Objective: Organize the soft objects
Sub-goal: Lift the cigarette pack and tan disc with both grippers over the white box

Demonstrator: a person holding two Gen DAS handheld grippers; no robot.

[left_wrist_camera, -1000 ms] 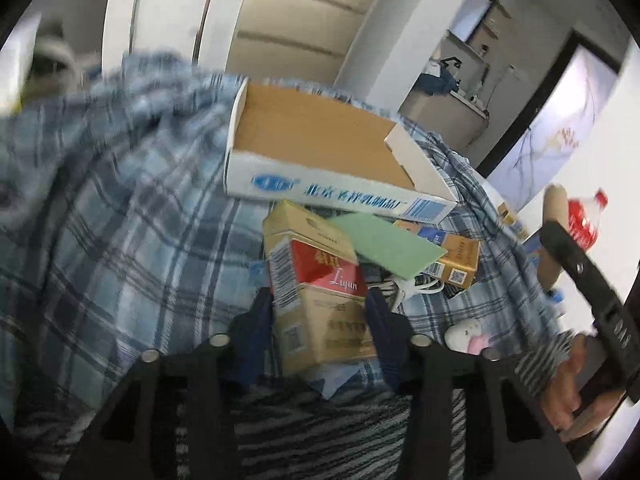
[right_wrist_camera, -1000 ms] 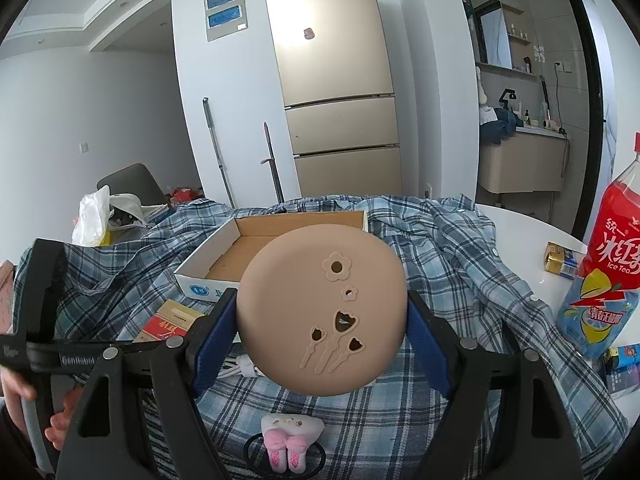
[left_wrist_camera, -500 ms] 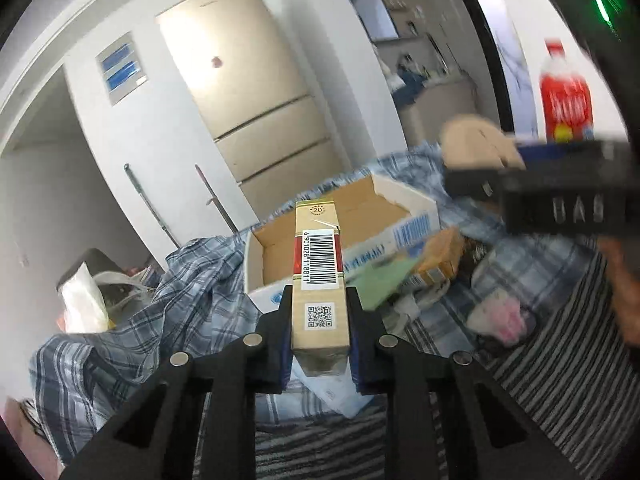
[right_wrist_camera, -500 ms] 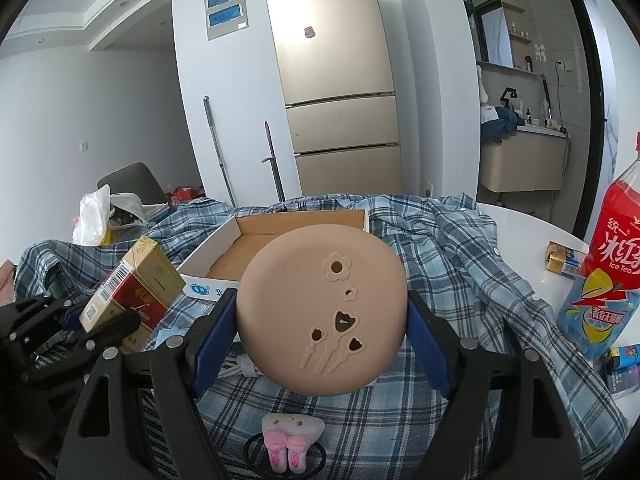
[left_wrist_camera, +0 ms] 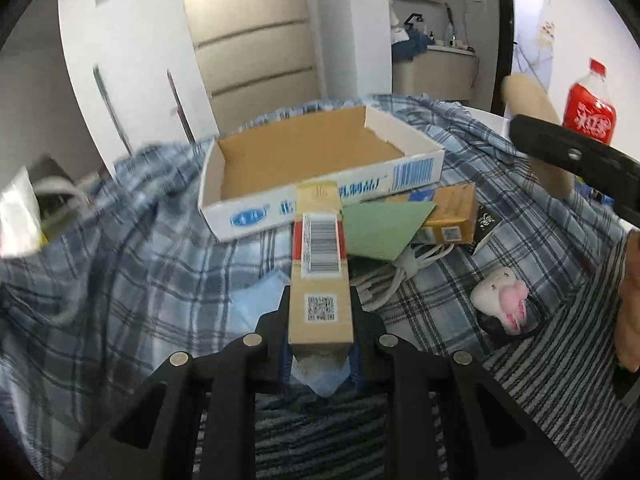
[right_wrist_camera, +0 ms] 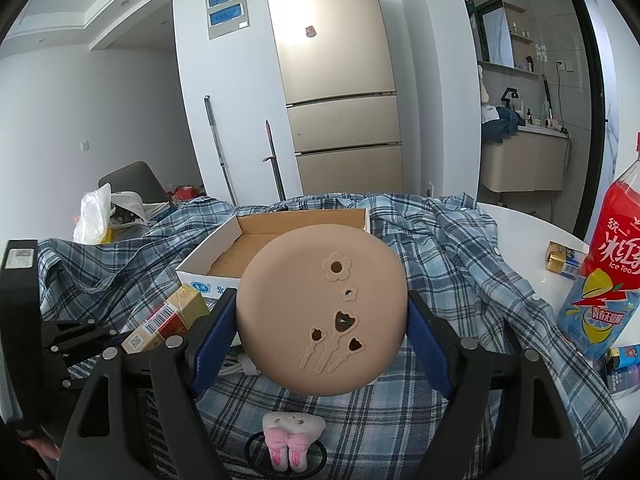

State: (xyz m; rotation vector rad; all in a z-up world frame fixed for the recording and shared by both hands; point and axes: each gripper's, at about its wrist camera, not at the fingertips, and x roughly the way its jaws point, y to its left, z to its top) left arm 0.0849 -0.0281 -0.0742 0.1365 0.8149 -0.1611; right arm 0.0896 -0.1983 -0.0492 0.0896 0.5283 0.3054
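The left tool (left_wrist_camera: 320, 344) has just been clamped onto the cigarette pack (left_wrist_camera: 320, 276), now lifted before the cardboard box (left_wrist_camera: 316, 168). The right tool (right_wrist_camera: 320, 332) grips the round tan pad (right_wrist_camera: 320, 312) (unchanged). Boxing is judged next.

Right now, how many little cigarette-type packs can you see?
3: one pack clamped in the left gripper, a yellow pack beside the cardboard tray, another pack by the ice tea bottle. More may be hidden.
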